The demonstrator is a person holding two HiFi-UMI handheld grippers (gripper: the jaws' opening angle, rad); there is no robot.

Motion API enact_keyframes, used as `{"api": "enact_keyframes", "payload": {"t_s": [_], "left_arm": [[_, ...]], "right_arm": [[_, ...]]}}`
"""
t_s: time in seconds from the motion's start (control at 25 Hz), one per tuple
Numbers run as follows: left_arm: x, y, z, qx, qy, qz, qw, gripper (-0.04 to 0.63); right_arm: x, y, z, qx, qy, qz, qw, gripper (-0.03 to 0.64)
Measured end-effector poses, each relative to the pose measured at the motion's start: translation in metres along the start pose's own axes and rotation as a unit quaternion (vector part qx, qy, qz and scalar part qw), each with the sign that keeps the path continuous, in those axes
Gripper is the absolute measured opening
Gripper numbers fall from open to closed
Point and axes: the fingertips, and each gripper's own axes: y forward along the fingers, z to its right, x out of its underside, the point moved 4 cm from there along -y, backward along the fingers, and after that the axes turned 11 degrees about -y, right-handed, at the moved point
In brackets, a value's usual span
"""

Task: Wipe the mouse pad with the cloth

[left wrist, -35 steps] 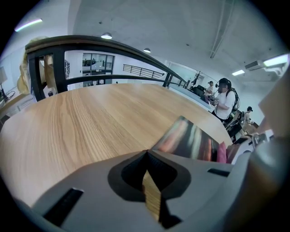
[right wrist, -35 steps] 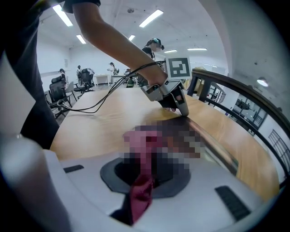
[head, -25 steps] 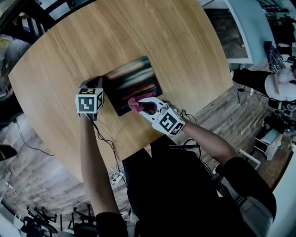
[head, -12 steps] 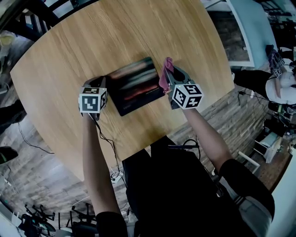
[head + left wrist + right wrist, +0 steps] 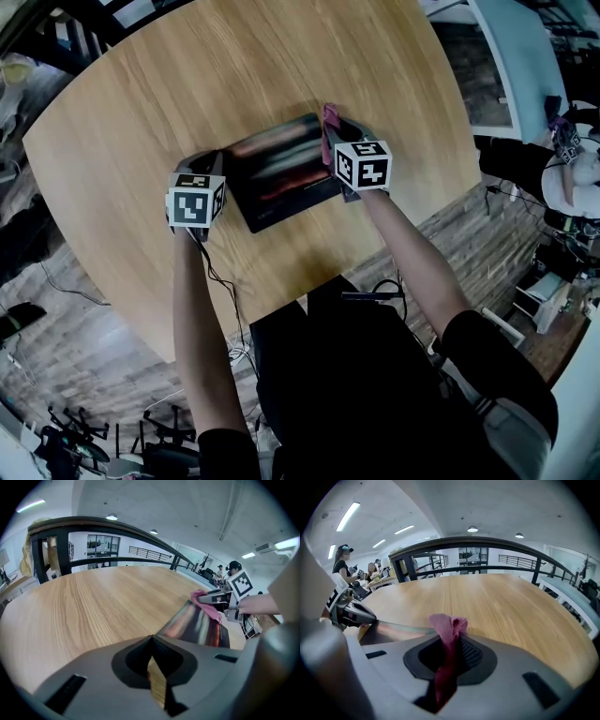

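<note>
We see the left gripper (image 5: 208,161) and right gripper (image 5: 335,128) as grey moulded shells. In both gripper views, each has a dark oval recess round the jaws and small dark slots on the shell. Each carries a white cube with black square markers: left cube (image 5: 195,199), right cube (image 5: 363,164). A thin black cable (image 5: 216,278) runs from the left one, centre-left of the head view. We log black short sleeves (image 5: 487,354) and a black top (image 5: 356,375) in its lower half.
</note>
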Motion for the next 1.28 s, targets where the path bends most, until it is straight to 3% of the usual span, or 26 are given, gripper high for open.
{"api": "enact_keyframes", "payload": {"t_s": [0.24,0.36,0.44,0.56,0.68,0.96,1.16,1.28], "left_arm": [[0.001,0.000,0.002,-0.002,0.003,0.002,1.0000,0.023],[0.002,0.000,0.001,-0.001,0.001,0.001,1.0000,0.023],[0.002,0.000,0.000,0.000,0.001,0.001,1.0000,0.023],[0.002,0.001,0.000,0.001,0.001,0.001,1.0000,0.023],[0.003,0.000,0.001,-0.002,0.002,0.002,1.0000,0.023],[-0.001,-0.004,-0.001,-0.013,-0.004,-0.001,0.9999,0.023],[-0.020,-0.011,0.008,-0.025,0.015,0.032,0.9991,0.023],[-0.021,-0.002,0.027,-0.013,0.048,0.016,0.9986,0.023]], "right_arm": [[-0.018,0.018,-0.012,-0.028,-0.071,-0.015,0.997,0.064],[-0.025,0.026,-0.021,-0.036,-0.132,-0.010,0.991,0.064],[-0.028,0.029,-0.028,-0.036,-0.195,0.000,0.980,0.066],[-0.027,0.030,-0.037,-0.023,-0.304,0.012,0.952,0.066],[-0.024,0.027,-0.041,-0.009,-0.365,0.022,0.931,0.065],[-0.028,0.024,-0.042,-0.009,-0.335,0.029,0.942,0.065],[-0.024,0.028,-0.046,-0.014,-0.356,0.025,0.934,0.066],[-0.022,0.030,-0.048,-0.016,-0.381,0.019,0.924,0.066]]}}
